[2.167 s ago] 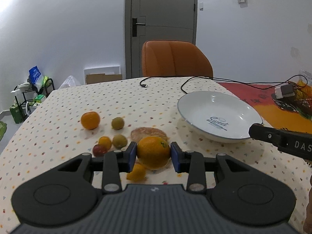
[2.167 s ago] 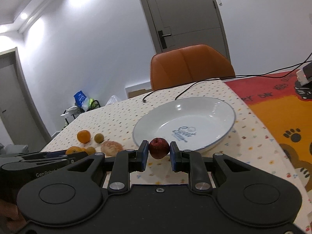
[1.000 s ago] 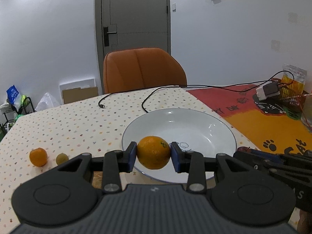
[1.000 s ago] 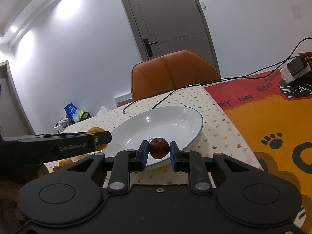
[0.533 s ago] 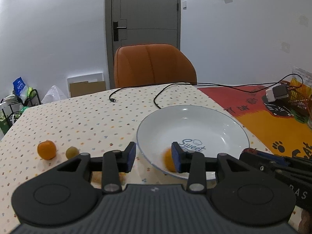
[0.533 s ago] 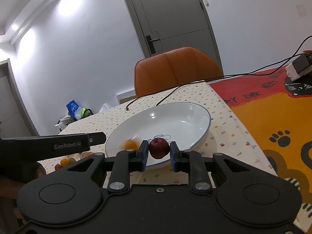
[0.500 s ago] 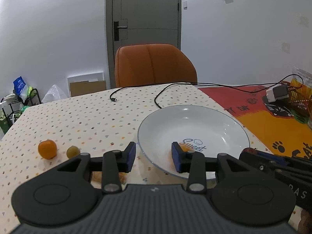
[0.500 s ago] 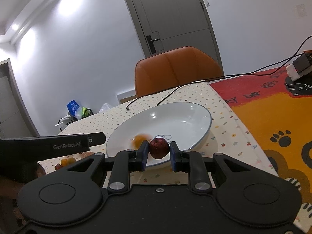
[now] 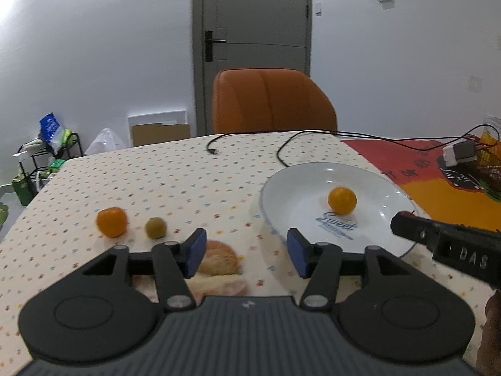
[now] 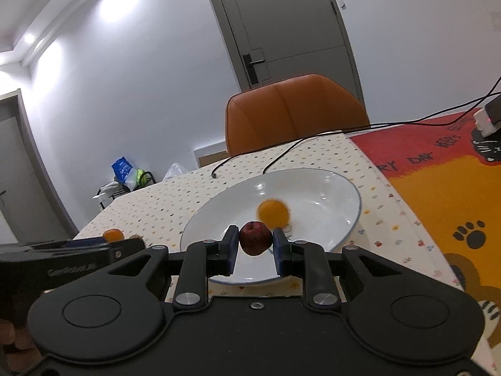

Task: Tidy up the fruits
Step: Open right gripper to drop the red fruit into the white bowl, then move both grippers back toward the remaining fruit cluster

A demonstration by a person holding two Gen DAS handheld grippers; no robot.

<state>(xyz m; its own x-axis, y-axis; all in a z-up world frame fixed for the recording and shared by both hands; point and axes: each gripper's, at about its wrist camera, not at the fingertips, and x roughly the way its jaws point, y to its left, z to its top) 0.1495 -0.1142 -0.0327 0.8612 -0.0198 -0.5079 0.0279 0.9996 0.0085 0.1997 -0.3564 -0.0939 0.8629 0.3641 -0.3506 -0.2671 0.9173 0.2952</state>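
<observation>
Left wrist view: left tongs [image 9: 245,252] spread wide, empty, low centre of frame. Orange [image 9: 342,200] sits inside the plate [image 9: 281,206], right of centre — loose tangerine [image 9: 111,221] and green fruit [image 9: 155,227] on the surface [image 9: 172,181], left of frame.

Right wrist view: right tongs [image 10: 255,250] clenched on small red apple [image 10: 255,238], just above plate's near rim — plate interior directly ahead, probably a short drop.

The plate [image 10: 350,194] offers bare room all around the orange [image 10: 273,211].

"Sweet" in blue script on the white plate [image 9: 281,188]; "DAS" on the right gripper [image 9: 404,222] body.
</observation>
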